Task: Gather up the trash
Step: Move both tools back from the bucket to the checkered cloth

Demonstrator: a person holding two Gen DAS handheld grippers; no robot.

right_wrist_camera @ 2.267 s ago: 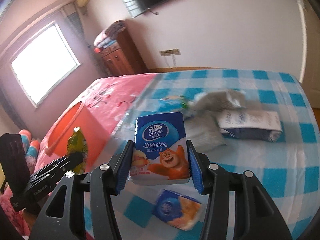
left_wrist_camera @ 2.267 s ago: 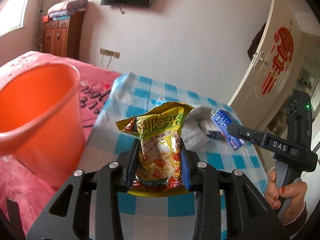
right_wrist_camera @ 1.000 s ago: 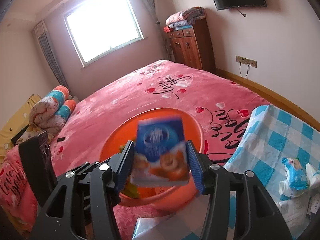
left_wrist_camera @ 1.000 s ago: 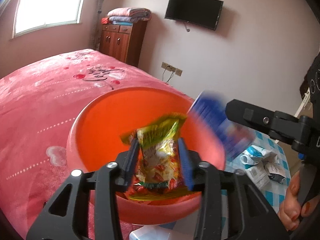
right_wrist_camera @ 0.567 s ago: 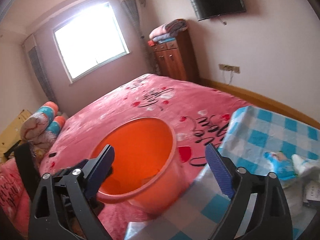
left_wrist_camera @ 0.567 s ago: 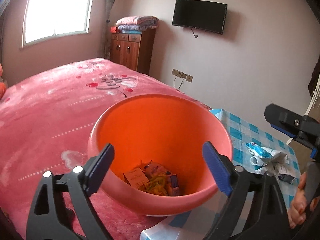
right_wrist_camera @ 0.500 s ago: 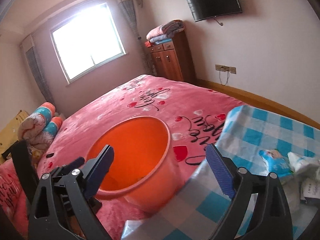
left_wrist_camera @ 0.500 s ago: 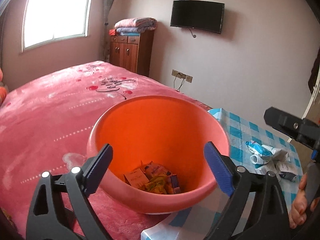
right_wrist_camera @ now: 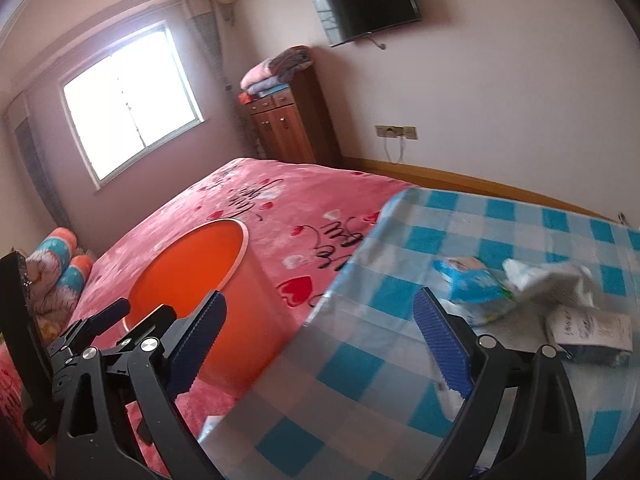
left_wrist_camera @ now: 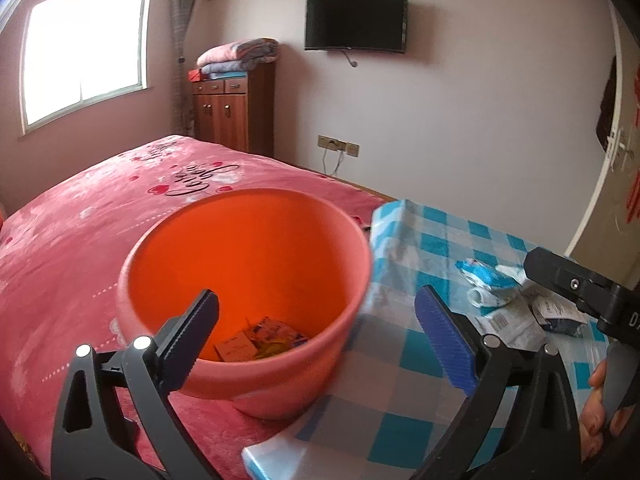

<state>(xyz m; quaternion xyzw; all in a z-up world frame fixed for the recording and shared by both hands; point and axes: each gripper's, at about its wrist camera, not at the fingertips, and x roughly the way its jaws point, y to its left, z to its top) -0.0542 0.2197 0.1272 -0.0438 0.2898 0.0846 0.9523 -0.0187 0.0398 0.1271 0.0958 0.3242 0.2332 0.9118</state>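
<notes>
An orange bucket [left_wrist_camera: 248,256] stands on the pink bed beside a table with a blue checked cloth [left_wrist_camera: 420,232]. Snack wrappers and small boxes [left_wrist_camera: 260,340] lie at the bucket's bottom. My left gripper [left_wrist_camera: 316,296] hovers over the bucket's near rim; its jaws are opening and nothing is between them. My right gripper [right_wrist_camera: 319,296] is open and empty, over the table's near corner with the bucket [right_wrist_camera: 188,276] at its left. On the cloth lie a blue packet [right_wrist_camera: 472,284], crumpled white paper [right_wrist_camera: 548,276] and a white and dark pack [right_wrist_camera: 592,332].
The pink bed cover [left_wrist_camera: 80,240] fills the left. A wooden cabinet [left_wrist_camera: 232,112] with folded blankets stands at the far wall under a wall TV [left_wrist_camera: 356,22]. A door [left_wrist_camera: 616,200] is at the right. A person's hand [left_wrist_camera: 600,408] holds the right gripper's handle.
Both grippers opened over the bucket and let the snack bag and the tissue pack drop in. Both views have since swung right, bringing more of the checked table into view.
</notes>
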